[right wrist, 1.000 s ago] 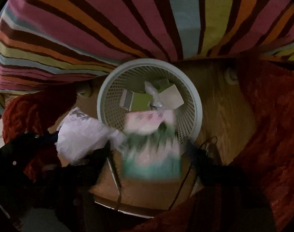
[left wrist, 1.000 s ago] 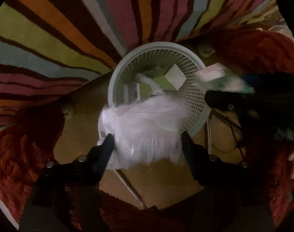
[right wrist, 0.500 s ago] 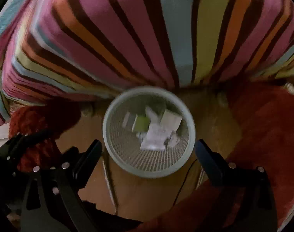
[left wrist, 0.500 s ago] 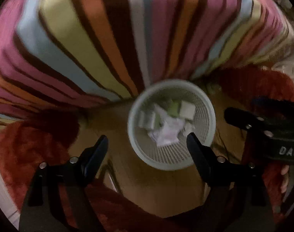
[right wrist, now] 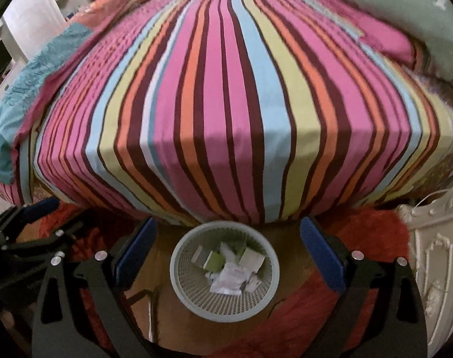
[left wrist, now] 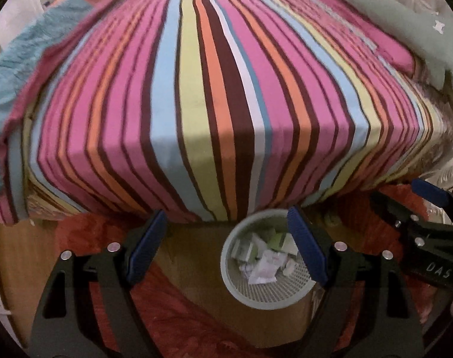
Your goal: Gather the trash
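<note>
Left gripper (left wrist: 226,232): jaws spread wide, nothing between the blue pads. Right gripper (right wrist: 228,241): likewise parted and empty, the left one showing at 9 o'clock in its view. Below, at 6 o'clock in the right wrist view: pale mesh basket (right wrist: 178,280) upright on a bare wooden floor (right wrist: 286,256), between the two right fingers; at 5 o'clock in the left wrist view. Inside the basket: trash (right wrist: 231,277), crumpled white paper, a green-and-white carton, small boxes, loose in the bottom. Around the floor patch: shaggy red rug (right wrist: 366,232). Beyond, from 9 through 12 to 3 o'clock: bed under a striped cover (right wrist: 220,89); teal blanket (right wrist: 21,98) at 10 o'clock, green pillow (right wrist: 405,9) at 2 o'clock, white carved furniture (right wrist: 435,253) at 4 o'clock.
</note>
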The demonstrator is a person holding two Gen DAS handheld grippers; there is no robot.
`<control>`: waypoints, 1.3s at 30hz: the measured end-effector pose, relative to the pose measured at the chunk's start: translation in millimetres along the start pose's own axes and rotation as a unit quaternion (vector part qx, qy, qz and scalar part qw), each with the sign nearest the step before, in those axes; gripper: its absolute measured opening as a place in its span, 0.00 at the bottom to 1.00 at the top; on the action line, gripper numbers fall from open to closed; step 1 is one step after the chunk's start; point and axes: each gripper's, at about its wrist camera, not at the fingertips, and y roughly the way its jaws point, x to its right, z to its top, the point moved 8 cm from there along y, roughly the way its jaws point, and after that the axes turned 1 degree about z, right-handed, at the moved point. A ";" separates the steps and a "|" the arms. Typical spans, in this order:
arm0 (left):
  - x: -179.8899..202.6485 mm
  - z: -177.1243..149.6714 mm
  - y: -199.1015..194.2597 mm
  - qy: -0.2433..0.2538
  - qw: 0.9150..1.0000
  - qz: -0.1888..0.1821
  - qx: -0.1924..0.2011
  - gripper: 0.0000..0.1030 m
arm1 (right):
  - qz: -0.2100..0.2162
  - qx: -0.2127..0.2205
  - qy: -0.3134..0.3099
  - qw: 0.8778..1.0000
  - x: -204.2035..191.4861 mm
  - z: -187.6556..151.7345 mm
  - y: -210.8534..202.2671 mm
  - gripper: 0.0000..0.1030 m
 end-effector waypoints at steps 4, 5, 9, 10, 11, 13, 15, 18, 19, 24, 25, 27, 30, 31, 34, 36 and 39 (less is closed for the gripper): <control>-0.1 7.3 -18.0 -0.001 1.000 0.004 0.024 0.79 | 0.001 0.019 0.006 1.000 2.0 2.6 -13.0 0.90; -0.6 7.8 -21.9 -0.001 1.000 0.004 0.027 0.79 | -0.001 0.024 0.007 1.000 2.1 3.9 -16.3 0.90; 0.2 11.7 -35.8 -0.002 0.999 0.010 0.046 0.79 | -0.015 0.045 0.007 0.999 3.6 8.8 -29.6 0.90; -0.4 12.2 -38.8 -0.002 0.999 0.012 0.051 0.79 | -0.016 0.049 0.010 0.999 4.7 10.0 -31.8 0.90; -1.1 13.6 -41.3 -0.001 0.998 0.013 0.054 0.79 | -0.016 0.052 0.012 0.998 5.7 11.3 -34.8 0.90; -0.4 15.8 -45.4 0.001 0.998 0.013 0.061 0.79 | -0.020 0.056 0.012 0.998 6.7 12.4 -36.8 0.90; -0.1 17.6 -50.1 0.002 0.998 0.015 0.068 0.79 | -0.022 0.060 0.012 0.998 7.4 12.8 -38.8 0.90; 0.8 19.4 -54.3 0.005 0.997 0.019 0.076 0.79 | -0.023 0.062 0.012 0.998 8.5 12.6 -39.5 0.90; 0.6 19.9 -54.9 0.006 0.997 0.022 0.077 0.79 | -0.024 0.063 0.013 0.998 8.9 12.8 -39.4 0.90; 1.1 21.0 -57.2 0.006 0.996 0.020 0.082 0.79 | -0.029 0.070 0.012 0.997 11.1 13.1 -42.9 0.90; 1.3 21.2 -57.4 0.006 0.996 0.019 0.082 0.79 | -0.031 0.070 0.012 0.997 11.9 13.5 -42.9 0.90; 1.5 21.3 -59.9 0.007 0.996 0.017 0.088 0.79 | -0.033 0.071 0.013 0.997 13.1 13.6 -42.9 0.90; 1.5 22.7 -61.9 0.002 0.996 0.016 0.089 0.79 | -0.033 0.072 0.018 0.997 15.8 13.8 -43.0 0.90; 1.5 23.4 -62.5 0.003 0.996 0.021 0.091 0.79 | -0.034 0.072 0.018 0.997 16.2 13.9 -42.9 0.90; 0.5 24.9 -67.3 0.000 0.994 0.035 0.107 0.88 | -0.033 0.071 0.019 0.997 16.3 13.8 -42.4 0.90; 0.6 26.4 -70.4 -0.010 0.993 0.026 0.111 0.88 | -0.033 0.070 0.018 0.997 16.2 13.5 -42.1 0.90; -1.8 26.6 -71.0 -0.026 0.994 0.013 0.106 0.88 | -0.029 0.069 0.021 0.997 16.3 13.3 -41.5 0.90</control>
